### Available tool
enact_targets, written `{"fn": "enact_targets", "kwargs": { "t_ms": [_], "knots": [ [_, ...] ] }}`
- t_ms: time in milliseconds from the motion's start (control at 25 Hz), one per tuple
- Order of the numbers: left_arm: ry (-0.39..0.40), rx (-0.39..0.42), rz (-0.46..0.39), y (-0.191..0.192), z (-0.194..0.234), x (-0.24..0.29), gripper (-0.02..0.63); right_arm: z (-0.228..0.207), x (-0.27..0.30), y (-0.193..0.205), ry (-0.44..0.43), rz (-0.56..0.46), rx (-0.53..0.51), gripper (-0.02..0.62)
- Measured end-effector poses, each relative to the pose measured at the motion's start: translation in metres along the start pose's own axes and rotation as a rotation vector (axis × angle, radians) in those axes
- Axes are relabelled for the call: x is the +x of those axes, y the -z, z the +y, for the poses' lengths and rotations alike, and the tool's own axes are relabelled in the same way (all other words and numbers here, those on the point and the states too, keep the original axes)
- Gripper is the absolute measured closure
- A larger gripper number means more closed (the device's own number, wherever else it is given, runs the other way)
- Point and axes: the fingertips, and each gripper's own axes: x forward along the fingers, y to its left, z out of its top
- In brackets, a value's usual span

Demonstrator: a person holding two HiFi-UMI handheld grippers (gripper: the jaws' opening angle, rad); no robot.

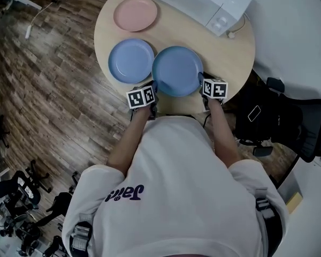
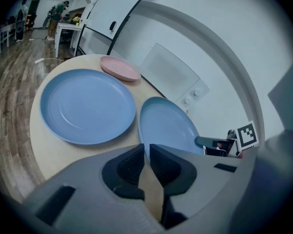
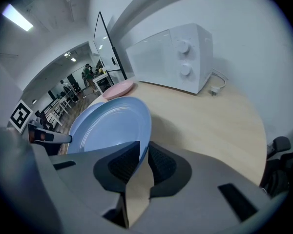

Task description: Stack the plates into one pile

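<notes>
While I watch from the head view, the pink plate (image 1: 135, 14) lies at the far left of the round wooden surface (image 1: 203, 42), well apart from both claws. Just nearer me sits the first blue plate (image 1: 130, 61), flat on the wood, with nothing on it.

Next comes my left claw (image 1: 154, 85), its jaws pinched on the left rim of the second blue plate (image 1: 176, 71). The left gripper view shows that rim caught between the ribbed pads.

This second blue plate spans the gap between my two claws at the near edge of the surface. Its left edge is just beside the first blue plate. I cannot tell whether the two touch. In the right gripper view it tilts, with a shadow on the wood under its right side.

My right claw (image 1: 201, 79) is clamped on the opposite rim, pads pressed on the thin edge.

Further right, a white microwave (image 1: 203, 1) stands at the back of the surface, and a black chair (image 1: 299, 127) stands on the floor beyond.
</notes>
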Motion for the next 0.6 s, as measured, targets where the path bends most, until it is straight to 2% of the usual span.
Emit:
{"fn": "enact_targets", "kwargs": {
  "t_ms": [120,240,600],
  "knots": [
    [-0.015,-0.034,-0.026,-0.005,0.014,-0.010,0.563,0.017,0.008,-0.007,-0.016,0.006,-0.030,0.532],
    [-0.038,-0.035,-0.049,-0.010,0.031,-0.023,0.562,0.038,0.021,-0.015,-0.048,0.017,-0.064,0.532],
    [-0.157,-0.091,-0.159,-0.034,0.086,-0.066,0.561,0.111,0.067,-0.043,-0.169,0.051,-0.180,0.532]
  ]
}}
